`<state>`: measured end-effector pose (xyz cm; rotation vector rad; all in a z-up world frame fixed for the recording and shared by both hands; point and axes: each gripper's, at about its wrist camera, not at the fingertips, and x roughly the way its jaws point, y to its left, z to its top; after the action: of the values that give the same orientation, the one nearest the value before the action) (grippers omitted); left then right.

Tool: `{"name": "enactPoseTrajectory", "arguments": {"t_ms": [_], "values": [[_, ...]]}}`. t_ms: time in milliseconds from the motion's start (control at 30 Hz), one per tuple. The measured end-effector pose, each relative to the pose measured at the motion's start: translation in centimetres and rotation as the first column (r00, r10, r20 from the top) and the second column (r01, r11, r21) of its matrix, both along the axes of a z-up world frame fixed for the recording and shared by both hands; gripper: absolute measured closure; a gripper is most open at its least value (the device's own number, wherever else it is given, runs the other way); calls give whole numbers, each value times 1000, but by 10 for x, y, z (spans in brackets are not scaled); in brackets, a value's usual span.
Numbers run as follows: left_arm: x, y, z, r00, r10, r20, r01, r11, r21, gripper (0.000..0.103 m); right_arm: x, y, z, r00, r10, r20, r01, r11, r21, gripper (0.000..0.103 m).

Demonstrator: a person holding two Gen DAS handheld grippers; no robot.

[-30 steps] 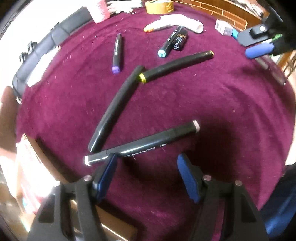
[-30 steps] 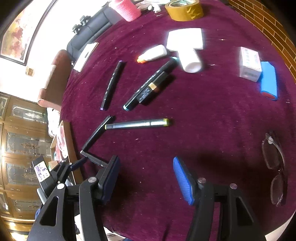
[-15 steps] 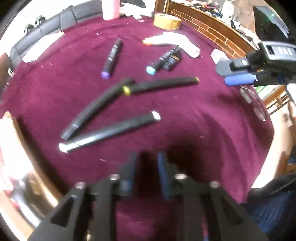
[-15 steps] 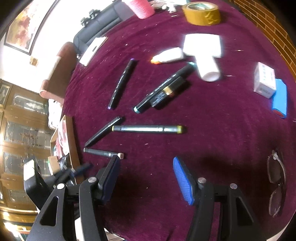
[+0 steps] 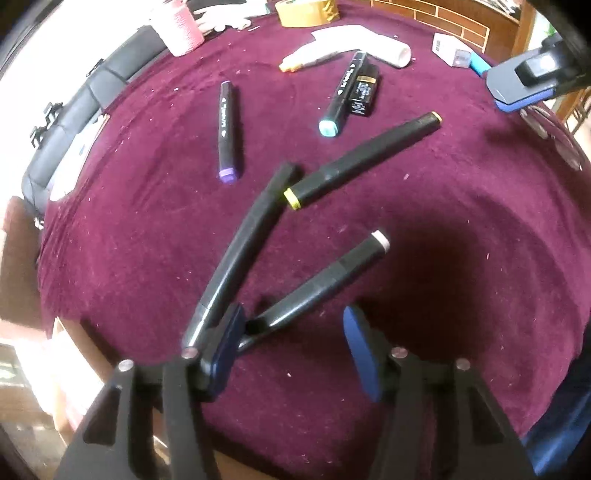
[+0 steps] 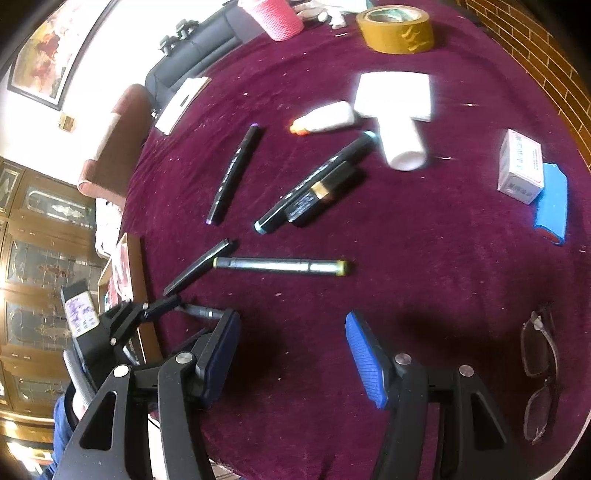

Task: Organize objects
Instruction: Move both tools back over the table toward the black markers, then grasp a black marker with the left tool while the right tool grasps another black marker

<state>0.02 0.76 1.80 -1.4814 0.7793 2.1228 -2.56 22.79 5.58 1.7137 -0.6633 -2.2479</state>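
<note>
Several black markers lie on the maroon cloth (image 5: pixel 461 221). My left gripper (image 5: pixel 293 350) is open, low over the near edge, with the near end of the white-tipped marker (image 5: pixel 325 280) between its jaws, against the left pad. An all-black marker (image 5: pixel 240 251) and a yellow-capped marker (image 5: pixel 362 158) lie just beyond. A purple-tipped marker (image 5: pixel 226 129) and a teal-tipped marker (image 5: pixel 338 99) lie farther off. My right gripper (image 6: pixel 291 354) is open and empty above bare cloth. The left gripper also shows in the right wrist view (image 6: pixel 162 306), at the white-tipped marker's end.
A black lipstick tube (image 6: pixel 317 195), a white glue bottle (image 6: pixel 325 118), a white tube (image 6: pixel 400 144), a tape roll (image 6: pixel 395 29) and a pink cup (image 6: pixel 280 14) lie farther back. A small box (image 6: pixel 519 166), a blue case (image 6: pixel 552 206) and glasses (image 6: pixel 539 373) sit right.
My left gripper was shut and raised half a second ago; it has opened and come down around the white-tipped marker's near end. My right gripper stayed open and shifted a little.
</note>
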Motion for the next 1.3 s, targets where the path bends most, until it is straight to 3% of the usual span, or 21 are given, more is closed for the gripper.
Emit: {"name": "enactPoseTrajectory", "arguments": {"t_ms": [100,167,267,300,333,367,433,533,600,667,833,933,1000,1033,1067,1167,1300], "values": [[7,1,3,998,53,19,-54,997,55,51,-2,1,-2,1000,-3,9,3,1000,-3,39],[12,0,7,991,110,72,-118,985,128,54,-4,-2,-3,1000,7,12,-7,1000,-4,39],[19,-5,14,971,160,178,-203,945,256,54,-8,-10,-1,1000,27,10,-27,1000,-1,39],[21,-8,12,949,178,261,-256,917,305,54,-9,-13,-1,999,34,9,-34,999,0,39],[22,-11,8,935,194,298,-287,908,307,54,-10,-15,-1,999,40,8,-40,999,2,39],[23,-12,3,927,212,311,-304,907,289,54,-10,-17,-1,999,47,7,-47,999,3,39],[26,-11,-1,944,225,240,-279,934,225,54,-11,-22,0,998,60,6,-60,998,7,39],[28,-14,12,957,214,197,-259,936,238,54,-13,-25,-2,997,71,10,-71,997,8,39],[27,-14,24,975,183,125,-208,950,232,51,-13,-25,-3,997,73,15,-74,997,7,39],[23,-12,26,986,147,74,-158,972,176,41,-13,-26,-4,997,76,18,-76,997,5,39],[13,-1,-1,996,18,83,-18,1000,1,40,-10,-22,-4,997,73,15,-73,997,7,39],[12,1,-3,997,-12,76,12,1000,-2,38,-9,-16,-6,998,58,19,-58,998,3,39],[12,2,-4,998,0,70,1,1000,-12,30,-9,-13,-8,999,47,24,-47,999,3,39],[10,3,-6,999,22,32,-20,998,-55,11,-9,-12,-8,999,42,26,-42,999,2,39],[8,4,-9,999,47,-5,-47,994,-98,0,-10,-11,-9,999,41,27,-41,999,2,39],[-1,-3,-11,993,116,36,-114,992,-62,0,-10,-9,-8,999,40,24,-40,999,6,39],[-13,-21,-16,975,175,134,-185,981,61,0,-13,-11,-6,998,55,14,-55,998,26,39]]}}
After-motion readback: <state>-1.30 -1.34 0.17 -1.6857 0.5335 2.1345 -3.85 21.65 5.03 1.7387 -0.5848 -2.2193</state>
